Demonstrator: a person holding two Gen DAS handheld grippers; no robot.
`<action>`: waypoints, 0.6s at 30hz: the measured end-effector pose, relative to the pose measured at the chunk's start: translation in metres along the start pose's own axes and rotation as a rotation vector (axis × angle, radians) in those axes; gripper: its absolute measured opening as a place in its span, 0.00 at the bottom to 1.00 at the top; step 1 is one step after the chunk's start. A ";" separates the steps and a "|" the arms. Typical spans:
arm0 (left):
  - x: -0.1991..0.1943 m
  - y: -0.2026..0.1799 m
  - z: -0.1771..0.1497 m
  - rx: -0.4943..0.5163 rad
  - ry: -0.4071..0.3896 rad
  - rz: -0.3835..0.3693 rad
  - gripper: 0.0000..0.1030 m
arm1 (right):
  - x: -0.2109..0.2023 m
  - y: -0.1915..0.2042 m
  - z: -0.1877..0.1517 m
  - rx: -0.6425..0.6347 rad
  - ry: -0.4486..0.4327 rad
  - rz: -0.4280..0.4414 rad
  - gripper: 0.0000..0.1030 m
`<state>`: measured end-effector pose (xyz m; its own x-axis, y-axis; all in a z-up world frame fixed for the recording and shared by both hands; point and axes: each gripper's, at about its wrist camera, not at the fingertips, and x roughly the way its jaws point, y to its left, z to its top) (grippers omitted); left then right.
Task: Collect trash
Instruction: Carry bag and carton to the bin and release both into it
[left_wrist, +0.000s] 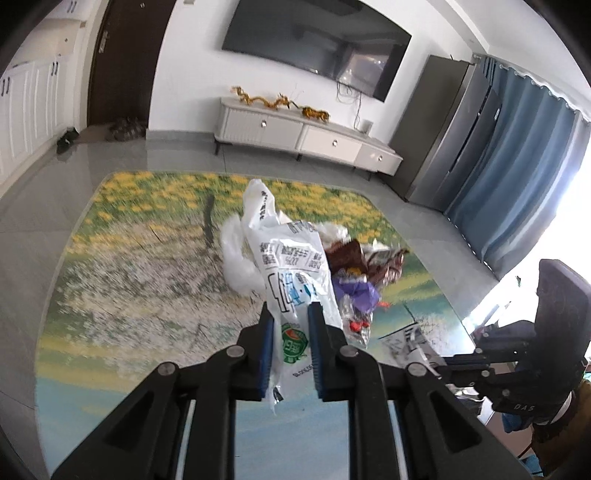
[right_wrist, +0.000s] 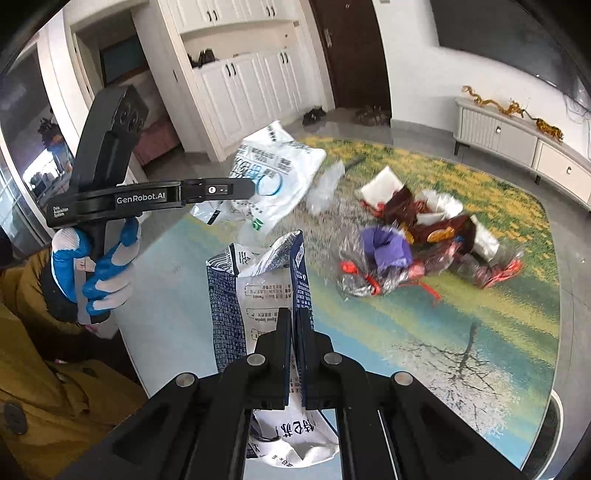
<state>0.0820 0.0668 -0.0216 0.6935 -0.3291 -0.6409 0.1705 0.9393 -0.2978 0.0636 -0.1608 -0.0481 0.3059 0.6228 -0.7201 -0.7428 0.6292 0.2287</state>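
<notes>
Both grippers pinching plastic above the rug.

Left gripper (left_wrist: 290, 314) part-open, its blue pads gripping a crinkly white plastic bag (left_wrist: 291, 258). Right gripper (right_wrist: 294, 317) nearly closed on a blue-and-white wrapper (right_wrist: 258, 280). Trash pile (right_wrist: 421, 243) of glossy foil wrappers lies on the printed rug (right_wrist: 424, 332), ahead, apart.

A rug (left_wrist: 147, 295) lies on the floor (left_wrist: 110, 158). On the rug sits a heap of wrappers (right_wrist: 424, 251). The left tool (left_wrist: 290, 314) holds a plastic bag (left_wrist: 291, 258) above the rug, left of the heap (in the right wrist view). The right tool (right_wrist: 293, 325) grips a packet (right_wrist: 258, 288) nearer the camera. Behind the rug, a cabinet (left_wrist: 306, 133) stands against the wall, below a television (left_wrist: 314, 37).
</notes>
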 end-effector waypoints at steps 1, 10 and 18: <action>-0.003 0.000 0.002 0.001 -0.007 0.005 0.16 | -0.004 0.000 0.000 0.002 -0.013 -0.001 0.04; -0.024 -0.012 0.010 0.032 -0.044 0.054 0.16 | -0.040 -0.005 0.006 0.036 -0.147 -0.034 0.04; -0.021 -0.049 0.024 0.093 -0.040 0.038 0.16 | -0.090 -0.051 -0.008 0.133 -0.282 -0.122 0.04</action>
<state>0.0752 0.0296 0.0235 0.7281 -0.2904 -0.6210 0.2065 0.9567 -0.2054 0.0690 -0.2523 0.0003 0.5544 0.6318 -0.5417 -0.6122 0.7506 0.2488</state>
